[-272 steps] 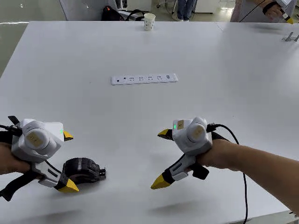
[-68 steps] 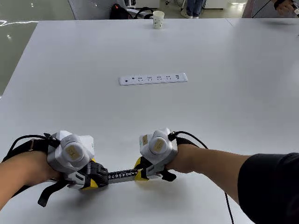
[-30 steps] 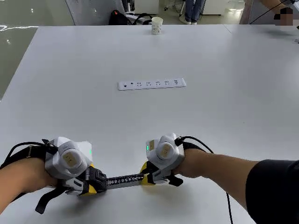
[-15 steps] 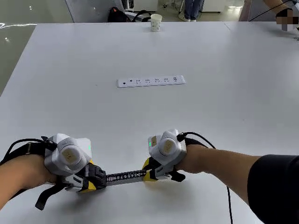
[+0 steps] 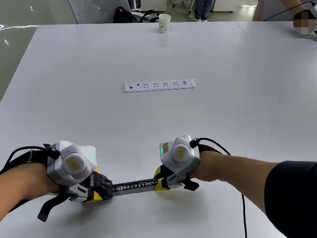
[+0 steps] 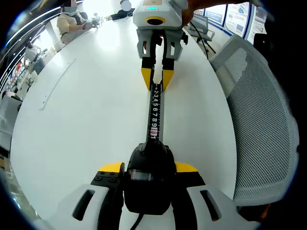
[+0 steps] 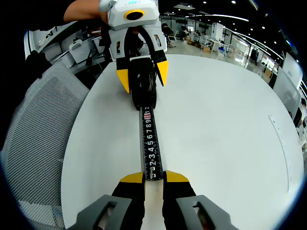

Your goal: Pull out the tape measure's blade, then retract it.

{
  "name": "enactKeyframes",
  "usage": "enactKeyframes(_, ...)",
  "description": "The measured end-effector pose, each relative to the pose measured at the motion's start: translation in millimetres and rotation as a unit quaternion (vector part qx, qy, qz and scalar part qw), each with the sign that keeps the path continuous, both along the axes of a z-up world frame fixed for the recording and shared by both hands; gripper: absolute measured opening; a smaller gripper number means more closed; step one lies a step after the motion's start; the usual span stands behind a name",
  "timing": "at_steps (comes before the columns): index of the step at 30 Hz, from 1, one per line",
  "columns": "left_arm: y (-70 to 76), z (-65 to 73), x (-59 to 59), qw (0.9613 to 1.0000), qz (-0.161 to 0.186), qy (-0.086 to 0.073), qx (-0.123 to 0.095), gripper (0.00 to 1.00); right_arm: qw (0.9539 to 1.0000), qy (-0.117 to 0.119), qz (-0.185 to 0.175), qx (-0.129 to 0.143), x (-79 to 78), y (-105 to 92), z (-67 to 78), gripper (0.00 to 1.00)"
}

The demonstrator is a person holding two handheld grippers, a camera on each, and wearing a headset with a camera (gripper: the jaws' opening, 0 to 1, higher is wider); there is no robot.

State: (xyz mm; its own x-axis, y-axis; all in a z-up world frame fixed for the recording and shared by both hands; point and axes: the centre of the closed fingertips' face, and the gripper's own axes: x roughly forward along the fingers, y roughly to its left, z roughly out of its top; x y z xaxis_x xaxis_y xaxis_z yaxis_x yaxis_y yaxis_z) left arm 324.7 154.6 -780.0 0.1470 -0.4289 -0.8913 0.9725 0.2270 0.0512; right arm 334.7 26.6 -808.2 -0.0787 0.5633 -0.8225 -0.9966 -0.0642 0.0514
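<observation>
1 tape measure (image 5: 102, 186) lies near the tabletop's (image 5: 208, 59) front edge. The left gripper's (image 6: 147, 167) jaws are clamped on its case, likely to anchor it. The right gripper's (image 7: 154, 178) jaws pinch the tip of its 1 blade (image 7: 147, 139), stretched between the 2 grippers. 1 power strip (image 5: 159, 85) and 1 paper cup (image 5: 164, 23) sit well apart.

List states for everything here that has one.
Case: clamped in the left claw.
Blade: partly pulled out, straight, tip pinched in the right claw.
Left claw: shut on the case.
Right claw: shut on the blade tip.
Power strip: lying flat, no plugs in it.
Cup: upright.
</observation>
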Motion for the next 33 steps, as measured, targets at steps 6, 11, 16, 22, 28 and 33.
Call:
enactKeyframes(6, -0.2, 0.3, -0.3, 1.0000, 0.000, 0.000, 0.000, 0.33, 1.0000, 0.000, -0.001, -0.001, 0.6, -2.6, -0.1, 0.09)
enactKeyframes(11, -0.1, 0.2, -0.5, 1.0000, 0.000, -0.001, 0.000, 0.33, 1.0000, 0.000, -0.002, -0.003, 0.5, -4.8, 0.0, 0.09)
enactKeyframes(16, 0.2, 0.5, -0.7, 1.0000, 0.001, 0.000, -0.001, 0.33, 1.0000, 0.000, -0.002, -0.005, 0.3, -6.4, 0.5, 0.09)
enactKeyframes(22, -0.1, 0.3, -0.9, 1.0000, 0.001, -0.001, 0.000, 0.33, 1.0000, -0.001, -0.001, -0.006, 0.9, -8.0, -0.2, 0.09)
enactKeyframes(28, -0.1, 0.2, -0.5, 1.0000, 0.001, 0.000, 0.001, 0.33, 1.0000, -0.001, -0.002, -0.008, 0.6, -10.2, 0.2, 0.09)
enactKeyframes(33, -0.1, 0.1, -0.3, 1.0000, 0.001, -0.001, 0.001, 0.33, 1.0000, -0.001, -0.001, -0.009, 1.0, -12.3, 0.3, 0.09)
